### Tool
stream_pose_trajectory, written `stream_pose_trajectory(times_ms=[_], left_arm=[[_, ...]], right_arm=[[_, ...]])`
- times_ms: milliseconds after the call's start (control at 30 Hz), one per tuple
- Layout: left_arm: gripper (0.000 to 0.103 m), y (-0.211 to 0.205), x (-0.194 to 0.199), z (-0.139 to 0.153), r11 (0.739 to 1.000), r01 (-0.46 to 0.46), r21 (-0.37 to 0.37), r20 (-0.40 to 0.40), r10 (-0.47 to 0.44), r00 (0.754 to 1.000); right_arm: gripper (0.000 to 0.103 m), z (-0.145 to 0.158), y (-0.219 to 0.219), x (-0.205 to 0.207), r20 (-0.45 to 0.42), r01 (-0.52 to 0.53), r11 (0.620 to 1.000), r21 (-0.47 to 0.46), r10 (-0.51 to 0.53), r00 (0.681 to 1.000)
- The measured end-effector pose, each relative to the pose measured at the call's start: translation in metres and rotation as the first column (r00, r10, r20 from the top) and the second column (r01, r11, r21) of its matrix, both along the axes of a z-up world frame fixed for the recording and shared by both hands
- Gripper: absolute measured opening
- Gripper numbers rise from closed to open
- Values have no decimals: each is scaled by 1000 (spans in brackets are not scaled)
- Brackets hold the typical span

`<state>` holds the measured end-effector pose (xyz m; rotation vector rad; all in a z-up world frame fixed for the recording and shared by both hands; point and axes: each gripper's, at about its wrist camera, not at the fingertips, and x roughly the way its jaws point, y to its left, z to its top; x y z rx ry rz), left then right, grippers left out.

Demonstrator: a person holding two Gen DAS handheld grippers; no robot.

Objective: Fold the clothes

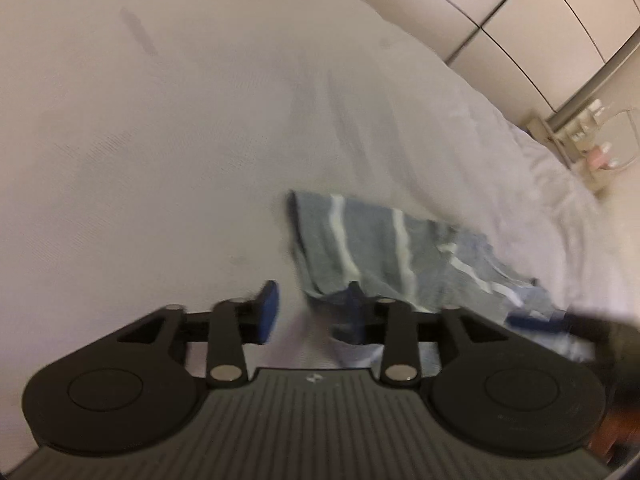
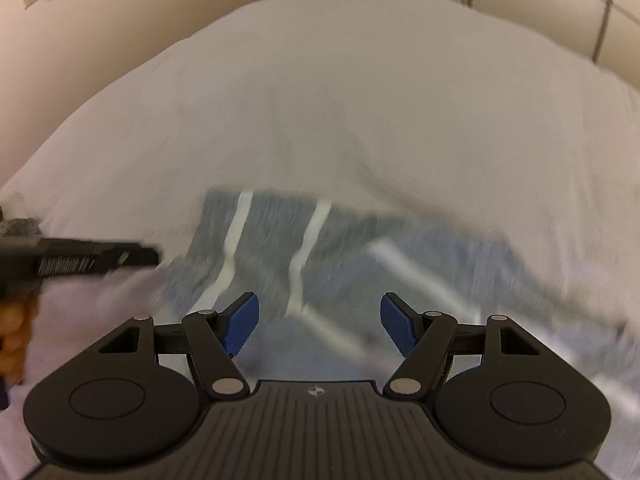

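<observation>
The garment [image 1: 376,248] you are folding is a grey-blue piece with thin white stripes, lying on the white bedsheet [image 1: 160,140] toward the near edge of the bed. In the left wrist view it spreads from the middle of the frame off to the right, with 2 white stripes clear on its nearer panel and more on the rumpled lighter-blue part further right. In the right wrist view the same garment [image 2: 320,248] sits straight ahead of your fingers, heavily blurred, so its folds cannot be read.

Your left gripper [image 1: 312,312] has its jaws spread apart. The left blue pad [image 1: 267,312] stands over bare sheet, while the other pad sits against the garment's near left corner, partly hidden by cloth; whether it touches the fabric, you cannot tell. Nothing is pinched between them.

Your right gripper [image 2: 319,326] is also spread wide, its 2 blue pads [image 2: 241,327] angled outward with the garment's near edge showing between them; no cloth is clamped.

At the left edge of the right wrist view you can see the dark body of the left gripper and part of your hand [image 2: 14,340] holding it. Past the bed, the left wrist view shows pale wardrobe panels [image 1: 520,12] and a small shelf with bottles [image 1: 592,140], blurred; the right wrist view shows a beige wall [image 2: 100,28].
</observation>
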<state>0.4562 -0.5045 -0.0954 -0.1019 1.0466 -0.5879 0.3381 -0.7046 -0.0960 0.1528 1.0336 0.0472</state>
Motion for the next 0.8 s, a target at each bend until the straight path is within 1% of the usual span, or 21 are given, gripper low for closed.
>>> stream_pose_trajectory(times_ms=[67, 133, 200, 233, 267, 300, 333, 367, 433, 467, 500, 567, 600, 633, 667, 700, 767, 800], left_arm=[[38, -2, 15, -4, 999, 8, -42, -39, -10, 999], [38, -4, 29, -8, 996, 15, -84, -77, -21, 997], [37, -7, 46, -13, 992, 26, -120, -116, -40, 993], [35, -12, 56, -19, 992, 42, -121, -131, -57, 990], [29, -19, 64, -23, 992, 63, -111, -137, -78, 987], [21, -27, 71, -27, 991, 93, -98, -139, -106, 985], [12, -32, 78, -29, 989, 120, -90, -139, -132, 981], [0, -33, 83, -29, 986, 141, -90, -129, -152, 980], [0, -35, 91, -21, 980, 177, -92, -79, -185, 980], [0, -38, 93, -14, 976, 197, -98, -28, -200, 979], [0, -40, 95, -8, 971, 216, -106, 14, -215, 976], [0, -46, 101, -2, 959, 255, -123, 55, -250, 967], [0, -50, 102, -3, 954, 278, -114, 64, -272, 960], [0, -54, 103, -5, 948, 301, -103, 71, -295, 953], [0, -55, 103, -8, 943, 320, -92, 75, -314, 947], [0, -55, 103, -11, 942, 323, -89, 74, -318, 945], [2, -53, 105, -14, 947, 306, -95, 71, -300, 951], [5, -50, 105, -15, 951, 291, -102, 67, -285, 956]], right_arm=[[70, -3, 10, -20, -19, -6, 1000, 30, 7, 1000], [70, -8, 32, -30, -28, -36, 998, 54, 38, 999], [70, -14, 54, -36, -26, -88, 994, 62, 90, 996], [69, -18, 63, -36, -20, -117, 992, 53, 118, 993], [69, -21, 71, -36, -11, -142, 989, 41, 142, 990], [69, -24, 78, -33, -1, -161, 987, 25, 161, 987], [69, -27, 85, -28, 11, -174, 985, 7, 174, 985], [68, -31, 91, -24, 21, -187, 982, -16, 187, 982], [63, -38, 103, -15, 30, -205, 976, -73, 207, 978], [62, -41, 109, -10, 28, -206, 973, -102, 210, 977], [57, -45, 114, -5, 26, -208, 969, -130, 213, 977], [36, -55, 124, 3, 17, -220, 958, -182, 226, 974], [12, -60, 129, 5, 17, -235, 951, -201, 243, 970], [10, -64, 134, 6, 15, -251, 943, -217, 260, 965], [9, -67, 137, 6, 14, -268, 941, -207, 277, 961], [4, -69, 138, 7, 16, -285, 942, -178, 292, 956], [4, -69, 142, 4, 14, -322, 935, -147, 327, 945], [5, -69, 145, 1, 13, -339, 930, -143, 344, 939]])
